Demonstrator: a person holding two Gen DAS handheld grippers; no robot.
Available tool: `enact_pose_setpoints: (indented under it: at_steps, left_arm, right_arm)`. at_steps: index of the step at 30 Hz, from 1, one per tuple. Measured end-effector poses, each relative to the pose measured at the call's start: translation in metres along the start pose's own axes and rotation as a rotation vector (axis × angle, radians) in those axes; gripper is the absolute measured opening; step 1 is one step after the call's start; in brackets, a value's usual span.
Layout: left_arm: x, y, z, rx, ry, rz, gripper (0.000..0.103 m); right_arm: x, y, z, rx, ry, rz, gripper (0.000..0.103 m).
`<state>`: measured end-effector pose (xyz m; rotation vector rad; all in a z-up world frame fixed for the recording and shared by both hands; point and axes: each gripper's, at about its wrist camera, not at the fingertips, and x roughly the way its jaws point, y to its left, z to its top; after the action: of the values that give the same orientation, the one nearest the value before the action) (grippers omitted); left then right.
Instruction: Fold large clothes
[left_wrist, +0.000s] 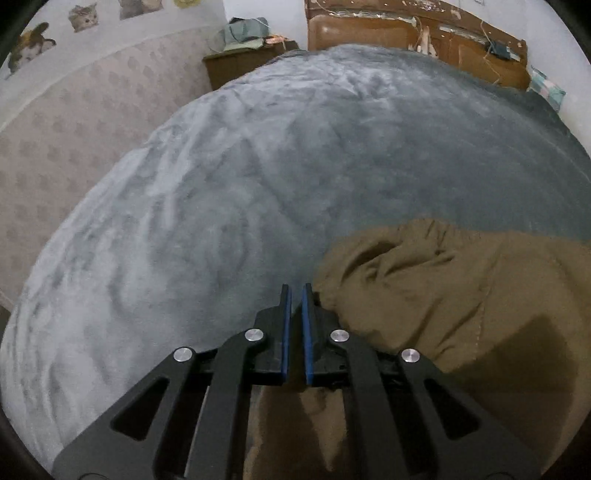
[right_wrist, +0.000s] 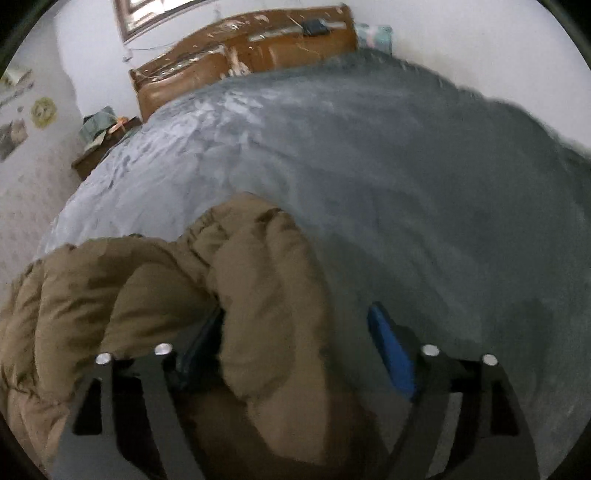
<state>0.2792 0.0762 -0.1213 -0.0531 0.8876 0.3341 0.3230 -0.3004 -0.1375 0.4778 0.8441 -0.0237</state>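
A brown padded coat (left_wrist: 443, 295) lies bunched on a grey fleece blanket (left_wrist: 221, 184) that covers a bed. My left gripper (left_wrist: 295, 290) is shut, with its blue pads almost together at the coat's left edge. Brown fabric runs under it, and I cannot tell whether any is pinched. In the right wrist view the coat (right_wrist: 258, 258) is heaped at the lower left. My right gripper (right_wrist: 295, 310) stands open. A thick roll of the coat lies between its fingers, against the left one. The blue right pad (right_wrist: 391, 347) is clear of the cloth.
The blanket (right_wrist: 406, 184) stretches away to a brown headboard (left_wrist: 406, 33). A dark nightstand (left_wrist: 236, 66) piled with cloth stands at the bed's far left corner. A patterned wall (left_wrist: 55, 147) with cat stickers runs along the bed's left side.
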Motion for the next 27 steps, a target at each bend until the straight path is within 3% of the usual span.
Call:
enact_pose_setpoints:
  at_steps: [2, 5, 6, 7, 8, 9, 10, 12, 16, 20, 23, 27]
  left_arm:
    - [-0.027, -0.004, 0.014, -0.002, -0.077, 0.01, 0.006]
    - [-0.084, -0.011, 0.019, 0.016, -0.218, -0.079, 0.022]
    - [-0.104, -0.016, 0.015, 0.024, -0.266, -0.11, 0.034]
    - [-0.13, -0.027, 0.012, 0.034, -0.32, -0.162, 0.054]
    - [-0.144, -0.034, 0.008, 0.034, -0.343, -0.19, 0.069]
    - [-0.155, -0.043, 0.003, 0.033, -0.363, -0.221, 0.091]
    - [-0.164, -0.058, -0.006, 0.042, -0.374, -0.253, 0.099]
    - [-0.162, -0.081, -0.019, 0.103, -0.356, -0.266, 0.099]
    - [-0.125, -0.121, -0.04, 0.256, -0.272, -0.17, 0.099]
    - [-0.092, -0.118, -0.045, 0.199, -0.188, -0.159, 0.1]
    - [-0.074, -0.117, -0.044, 0.212, -0.168, -0.136, 0.1]
    - [-0.056, -0.115, -0.041, 0.213, -0.139, -0.135, 0.1]
  right_arm:
    - [-0.011, -0.006, 0.005, 0.02, -0.012, -0.033, 0.087]
    - [-0.056, 0.005, 0.014, -0.011, -0.119, -0.083, 0.088]
    - [-0.074, 0.016, 0.014, -0.036, -0.169, -0.081, 0.093]
    - [-0.094, 0.029, 0.013, -0.064, -0.237, -0.068, 0.1]
    - [-0.11, 0.042, 0.011, -0.088, -0.292, -0.045, 0.101]
    - [-0.123, 0.057, 0.007, -0.116, -0.34, -0.011, 0.101]
    - [-0.13, 0.075, 0.001, -0.153, -0.366, 0.05, 0.101]
    - [-0.127, 0.105, -0.008, -0.221, -0.374, 0.129, 0.101]
    - [-0.089, 0.135, -0.022, -0.329, -0.306, 0.095, 0.101]
    - [-0.045, 0.122, -0.028, -0.298, -0.17, 0.091, 0.101]
    - [-0.02, 0.11, -0.04, -0.3, -0.111, 0.101, 0.101]
    - [-0.007, 0.119, -0.045, -0.361, -0.102, 0.055, 0.101]
